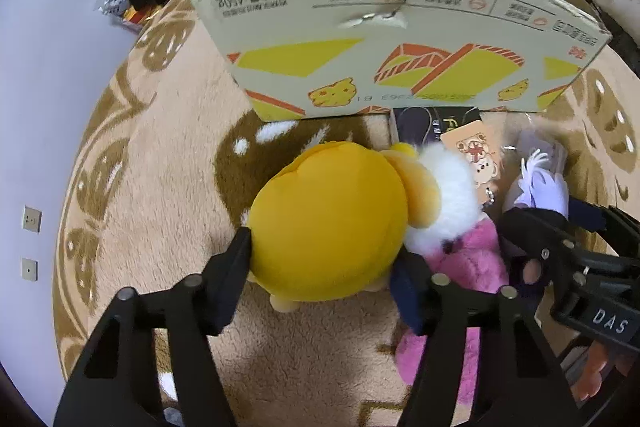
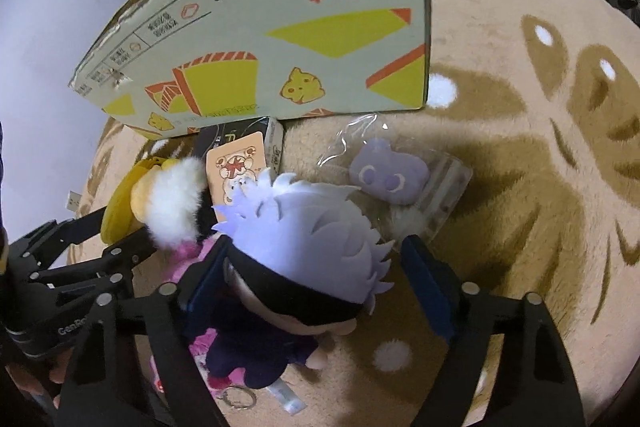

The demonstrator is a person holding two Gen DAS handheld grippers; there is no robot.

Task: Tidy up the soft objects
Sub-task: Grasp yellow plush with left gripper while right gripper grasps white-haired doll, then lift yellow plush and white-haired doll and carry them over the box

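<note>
- Round yellow plush toy [image 1: 328,223] lies on the tan patterned pile rug [image 1: 172,155], just in front of the printed cardboard box [image 1: 400,39], touching the white-and-pink fluffy plush [image 1: 448,211] on its right.
- Left gripper [image 1: 324,267]: both pads pressed to the yellow toy's flanks, pinching it across its width; grip looks seated but shallow.
- Handling, by judgement: light, squashy, smooth fabric; it will dent under the pads and could slip out if taken near the edge. Best hold is across the fat middle.
- Yellow toy is near round; its slight long axis runs away from the gripper toward the box, small cream feet nearest the gripper.
- Right gripper [image 2: 316,275]: jaws spread, straddling the doll with pale lilac felt hair and dark clothes [image 2: 304,267]; left pad touching, right pad apart.
- Doll lies on the rug, head toward the box, body toward the gripper; soft head is the obvious hold.
</note>
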